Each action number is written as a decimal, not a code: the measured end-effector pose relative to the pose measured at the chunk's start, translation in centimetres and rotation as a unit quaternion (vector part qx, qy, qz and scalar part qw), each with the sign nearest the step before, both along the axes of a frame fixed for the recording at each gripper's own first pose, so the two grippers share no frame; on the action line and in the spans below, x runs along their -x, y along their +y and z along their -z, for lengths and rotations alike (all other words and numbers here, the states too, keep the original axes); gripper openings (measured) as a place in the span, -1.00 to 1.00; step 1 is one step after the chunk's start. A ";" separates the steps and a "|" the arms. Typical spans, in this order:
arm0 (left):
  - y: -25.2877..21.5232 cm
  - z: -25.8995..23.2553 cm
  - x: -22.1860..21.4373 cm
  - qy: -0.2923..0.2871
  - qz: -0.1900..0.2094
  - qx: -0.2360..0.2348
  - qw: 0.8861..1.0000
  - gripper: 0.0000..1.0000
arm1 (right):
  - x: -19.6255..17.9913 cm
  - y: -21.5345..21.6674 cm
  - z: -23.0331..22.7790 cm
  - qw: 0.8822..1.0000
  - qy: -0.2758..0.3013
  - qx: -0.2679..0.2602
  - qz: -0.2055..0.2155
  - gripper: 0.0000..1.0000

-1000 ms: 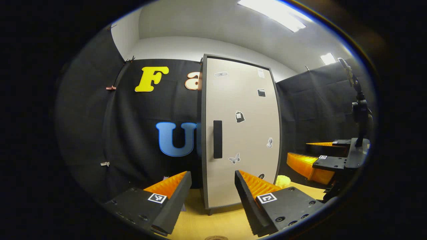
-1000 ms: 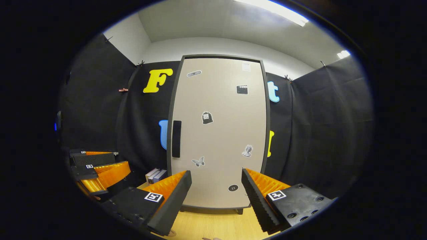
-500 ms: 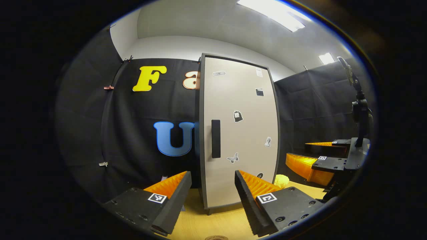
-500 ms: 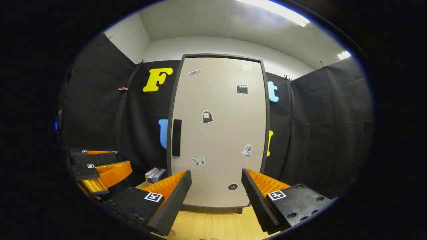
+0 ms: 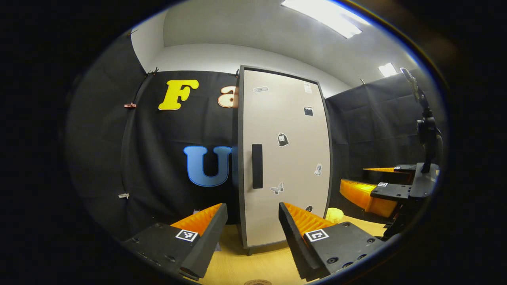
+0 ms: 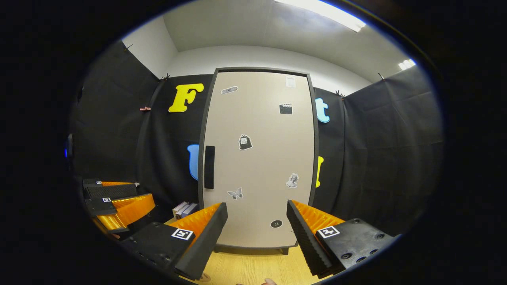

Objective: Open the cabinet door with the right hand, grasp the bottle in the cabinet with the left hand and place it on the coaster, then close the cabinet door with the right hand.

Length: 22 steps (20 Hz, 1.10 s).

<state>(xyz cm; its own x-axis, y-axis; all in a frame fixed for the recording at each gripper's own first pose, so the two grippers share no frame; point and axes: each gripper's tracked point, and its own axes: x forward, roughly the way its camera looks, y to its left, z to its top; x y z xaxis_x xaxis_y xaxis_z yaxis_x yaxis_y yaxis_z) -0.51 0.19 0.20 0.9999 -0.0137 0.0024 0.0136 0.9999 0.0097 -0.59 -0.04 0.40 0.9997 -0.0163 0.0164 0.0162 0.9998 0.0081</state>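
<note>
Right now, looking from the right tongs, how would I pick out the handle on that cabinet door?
Find the tall beige cabinet door with dark edging, standing shut on the pale wooden table. Along its left edge, at about mid-height, sits a narrow upright black bar handle. Unlike the small stickers scattered over the door, it is long, plain and vertical.
</note>
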 end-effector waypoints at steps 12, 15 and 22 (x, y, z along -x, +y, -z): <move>2.3 0.8 0.7 0.012 -0.017 -0.006 1.000 0.66 | -3.3 3.0 0.2 0.999 -0.002 -0.007 -0.042 0.94; 3.8 1.0 1.2 0.017 -0.033 -0.006 0.999 0.66 | -5.2 5.2 0.4 0.998 -0.002 -0.010 -0.065 0.95; 7.6 1.9 1.8 0.027 -0.069 -0.005 0.997 0.65 | -9.6 9.9 0.2 0.995 -0.014 -0.019 -0.096 0.94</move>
